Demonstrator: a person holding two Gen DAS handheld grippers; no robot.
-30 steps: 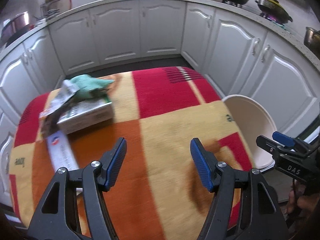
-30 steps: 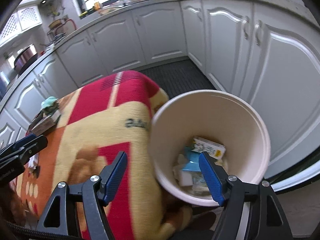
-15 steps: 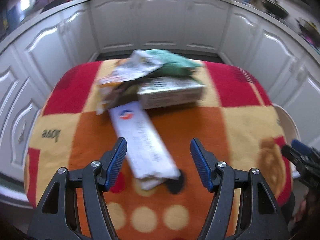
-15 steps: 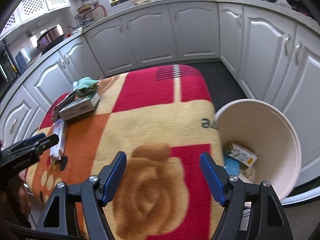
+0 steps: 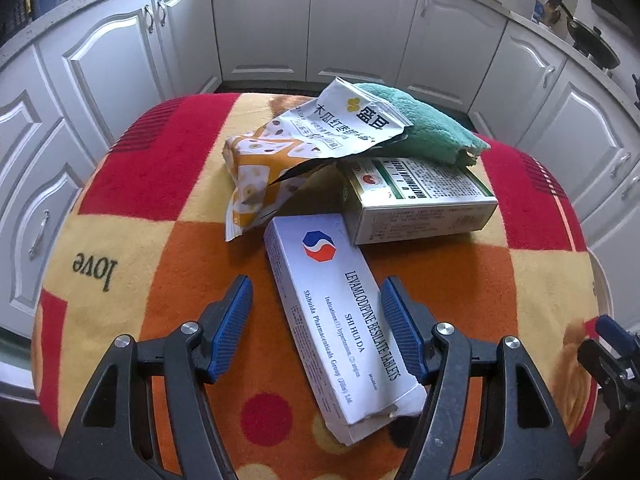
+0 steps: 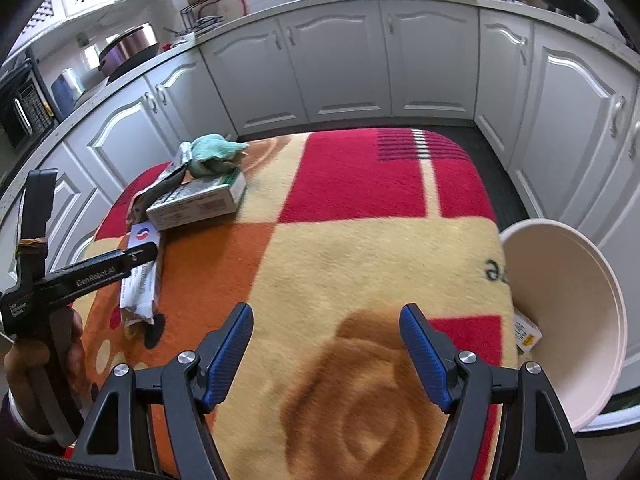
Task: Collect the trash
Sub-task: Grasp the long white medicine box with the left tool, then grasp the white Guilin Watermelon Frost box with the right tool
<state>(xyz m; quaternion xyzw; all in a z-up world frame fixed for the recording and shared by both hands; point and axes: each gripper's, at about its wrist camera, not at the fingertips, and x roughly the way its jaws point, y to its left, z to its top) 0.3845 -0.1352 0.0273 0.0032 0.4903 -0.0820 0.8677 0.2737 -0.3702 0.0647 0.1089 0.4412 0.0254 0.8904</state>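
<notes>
A long white tablet box (image 5: 340, 316) lies on the blanket-covered table (image 5: 160, 240). My left gripper (image 5: 316, 320) is open with its jaws on either side of the box's middle, not touching it. Behind it lie a green-edged box (image 5: 420, 204), a torn snack bag (image 5: 304, 140) and a green cloth (image 5: 424, 124). My right gripper (image 6: 326, 344) is open and empty above the table's near right part. The cream trash bin (image 6: 560, 328) stands at the table's right edge with a small box (image 6: 526, 332) inside.
White kitchen cabinets (image 5: 260, 32) curve around the table on all far sides. Pots sit on the counter at the back right (image 5: 588, 44). The left gripper's body (image 6: 80, 276) and the hand holding it show at the left of the right wrist view.
My left gripper has swung left from the bin side and closed in on the white tablet box, which now lies between its jaws. My right gripper has drawn back from over the bin.
</notes>
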